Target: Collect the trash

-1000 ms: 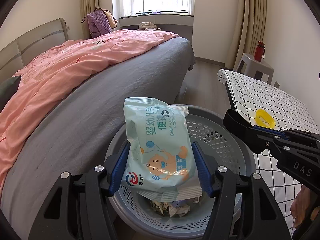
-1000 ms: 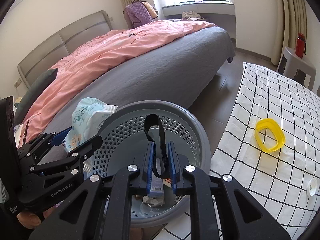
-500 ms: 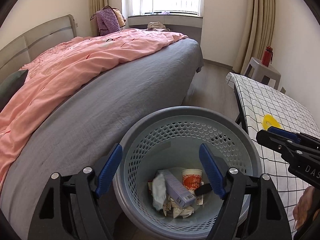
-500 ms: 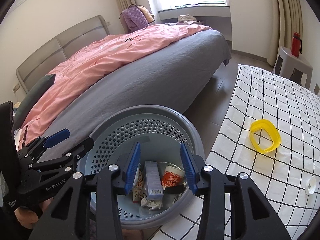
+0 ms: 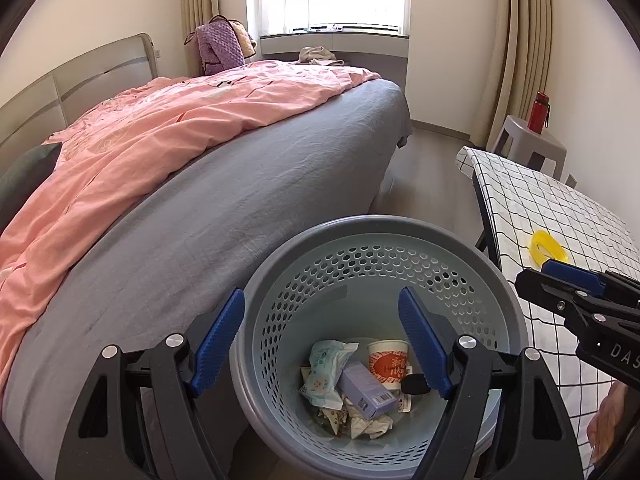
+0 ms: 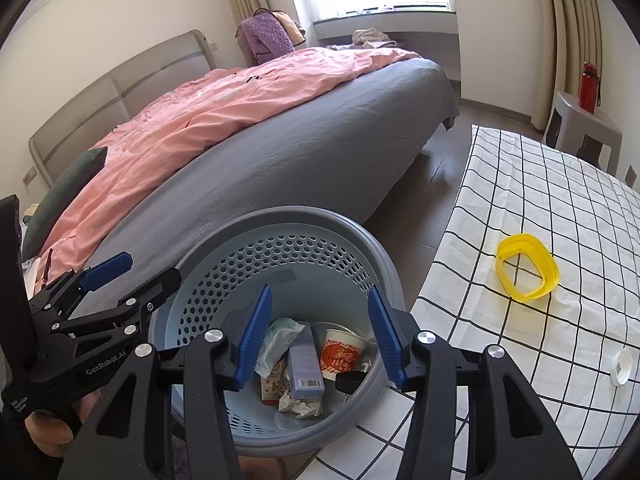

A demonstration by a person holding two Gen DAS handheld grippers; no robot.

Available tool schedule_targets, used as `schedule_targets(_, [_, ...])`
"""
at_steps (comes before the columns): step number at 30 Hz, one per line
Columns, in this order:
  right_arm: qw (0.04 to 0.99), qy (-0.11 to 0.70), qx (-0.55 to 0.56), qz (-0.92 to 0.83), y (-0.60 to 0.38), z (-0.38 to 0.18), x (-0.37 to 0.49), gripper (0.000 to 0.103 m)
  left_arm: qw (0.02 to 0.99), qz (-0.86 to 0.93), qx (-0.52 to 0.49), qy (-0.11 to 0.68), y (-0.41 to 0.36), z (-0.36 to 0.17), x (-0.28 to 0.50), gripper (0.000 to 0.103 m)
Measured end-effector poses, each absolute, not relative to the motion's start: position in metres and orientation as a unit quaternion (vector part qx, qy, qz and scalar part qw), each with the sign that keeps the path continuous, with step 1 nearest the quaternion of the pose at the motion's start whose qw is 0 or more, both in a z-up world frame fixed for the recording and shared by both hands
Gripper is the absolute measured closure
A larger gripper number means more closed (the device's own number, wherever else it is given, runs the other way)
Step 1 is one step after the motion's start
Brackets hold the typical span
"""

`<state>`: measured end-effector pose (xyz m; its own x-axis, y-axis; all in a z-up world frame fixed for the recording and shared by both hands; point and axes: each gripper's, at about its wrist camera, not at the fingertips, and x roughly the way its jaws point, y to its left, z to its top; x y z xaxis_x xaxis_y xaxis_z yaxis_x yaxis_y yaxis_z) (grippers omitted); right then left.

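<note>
Trash remaining to be collected looks to be the yellow translucent plastic ring (image 6: 526, 267) lying flat on the white black-checked tablecloth of the table (image 6: 560, 208), with a small white round cap (image 6: 621, 367) nearer the table's right edge. I judge the ring light, thin-walled and springy: it would flex under a hard squeeze and could slide on the cloth, so pinching one wall across its thickness, inside to outside, seems the surest hold. The cap is low and flat, probably rigid and slippery, best taken across its width at the rim.

Just beside the table stands the round grey perforated plastic basket (image 5: 376, 236), already holding a pale blue wipes packet (image 5: 326, 364), a lilac carton with a barcode (image 5: 366, 390), a red-and-white paper cup (image 5: 388, 364) and crumpled wrappers.

The left gripper (image 5: 320, 344) hovers over the basket with its blue-padded jaws spread wide and nothing between them; the right gripper (image 6: 318, 340) hangs likewise over the basket, jaws wide apart and holding nothing.

A small black object beside the cup is partly hidden by a jaw and I cannot identify it. What lies under the pile, the table's near edge and the cap's full outline cannot be made out.

Beyond lies a bed with grey sheet and pink duvet (image 5: 168, 128).
</note>
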<state>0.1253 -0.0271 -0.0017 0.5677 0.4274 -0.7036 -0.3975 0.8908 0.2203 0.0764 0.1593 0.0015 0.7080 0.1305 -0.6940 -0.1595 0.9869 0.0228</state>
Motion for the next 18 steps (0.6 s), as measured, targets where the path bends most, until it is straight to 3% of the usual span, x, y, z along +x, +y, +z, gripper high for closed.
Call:
schedule_targets(11, [0.891,0.397,0.008,0.219,-0.030,-0.003,0.122,0.039,0.927,0.080,-0.016,0.366,0.157,0.004,0.075,0.024])
schedule_targets(14, [0.895,0.391,0.008,0.214,-0.032,-0.002,0.120,0.027,0.928,0.080,-0.015,0.364,0.156,0.004,0.075,0.024])
schedule_targets(18, [0.899,0.388,0.007,0.205,-0.038,0.000,0.118,0.023,0.928,0.078,-0.012,0.363,0.152,0.005,0.074,0.024])
